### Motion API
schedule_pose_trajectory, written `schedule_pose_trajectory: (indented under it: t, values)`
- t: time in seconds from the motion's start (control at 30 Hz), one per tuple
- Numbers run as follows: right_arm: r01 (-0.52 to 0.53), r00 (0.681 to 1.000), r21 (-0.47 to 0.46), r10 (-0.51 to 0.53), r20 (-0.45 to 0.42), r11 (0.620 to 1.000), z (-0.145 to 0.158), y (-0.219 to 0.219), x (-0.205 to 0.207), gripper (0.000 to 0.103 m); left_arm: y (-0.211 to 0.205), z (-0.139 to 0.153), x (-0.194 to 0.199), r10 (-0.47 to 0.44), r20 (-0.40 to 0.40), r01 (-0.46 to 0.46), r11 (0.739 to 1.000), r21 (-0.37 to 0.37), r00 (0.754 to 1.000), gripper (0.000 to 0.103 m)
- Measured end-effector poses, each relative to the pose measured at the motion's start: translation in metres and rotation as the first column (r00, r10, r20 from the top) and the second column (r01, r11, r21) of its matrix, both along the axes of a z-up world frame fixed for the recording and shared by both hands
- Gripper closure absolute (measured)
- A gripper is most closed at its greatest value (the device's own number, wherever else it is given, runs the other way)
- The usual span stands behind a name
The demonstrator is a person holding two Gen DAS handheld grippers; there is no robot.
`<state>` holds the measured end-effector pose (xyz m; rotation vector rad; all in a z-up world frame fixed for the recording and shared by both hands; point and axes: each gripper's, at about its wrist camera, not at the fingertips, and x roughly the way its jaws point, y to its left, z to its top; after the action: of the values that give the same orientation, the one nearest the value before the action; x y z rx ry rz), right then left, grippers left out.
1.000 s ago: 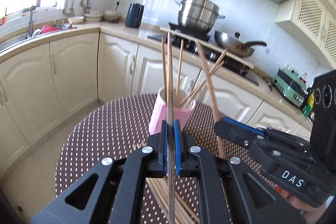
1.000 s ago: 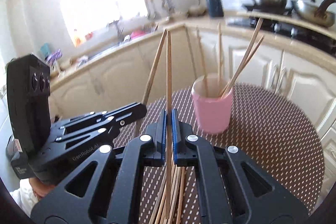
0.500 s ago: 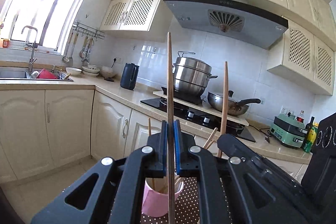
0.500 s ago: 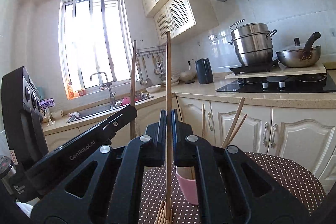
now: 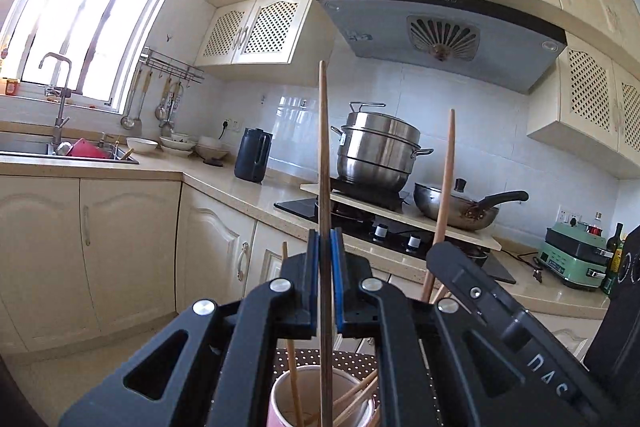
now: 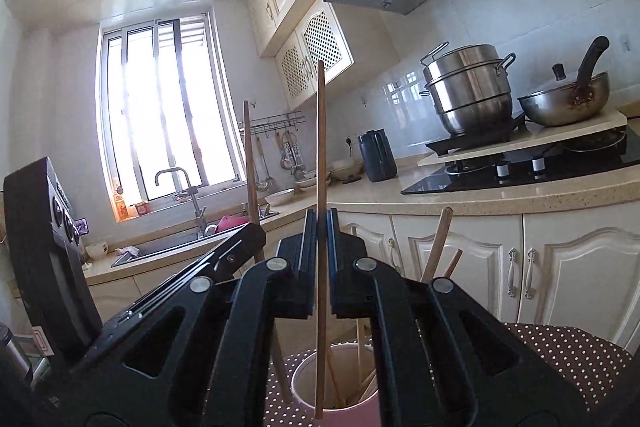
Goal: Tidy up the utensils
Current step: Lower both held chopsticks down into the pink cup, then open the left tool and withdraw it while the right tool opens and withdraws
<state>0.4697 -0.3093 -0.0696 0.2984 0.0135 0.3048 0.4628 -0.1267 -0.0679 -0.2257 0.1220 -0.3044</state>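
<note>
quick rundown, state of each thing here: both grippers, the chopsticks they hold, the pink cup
left gripper: jaws shut on a chopstick
left chopstick: upright, lower end in the cup
right gripper: jaws shut on a chopstick
right chopstick: upright, tip over the cup's mouth
pink cup: upright, several chopsticks inside

My left gripper [image 5: 325, 279] covers most of the pink cup [image 5: 316, 401], whose base runs off the bottom edge of that view. The lower end of the chopstick [image 5: 325, 187] I pinch there is cut off too, so I cannot tell whether it touches the cup's bottom. From my right wrist, my right gripper [image 6: 320, 259] hides the cup's [image 6: 344, 407] sides, and the dotted table [image 6: 568, 359] shows only in slivers. The other chopsticks [image 6: 436, 247] vanish behind my black frame. The bowls by the sink [image 5: 142, 143] are too small to count.
</note>
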Motion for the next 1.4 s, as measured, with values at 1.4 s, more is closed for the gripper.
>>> schedule_pose_trajectory:
  t: [1.4]
  values:
    - [-0.039, 0.999, -0.042, 0.038, -0.034, 0.998, -0.038, -0.003, -0.005, 0.098, 0.019, -0.034, -0.021, 0.118, -0.037, -0.112, 0.985, 0.133, 0.992, 0.074]
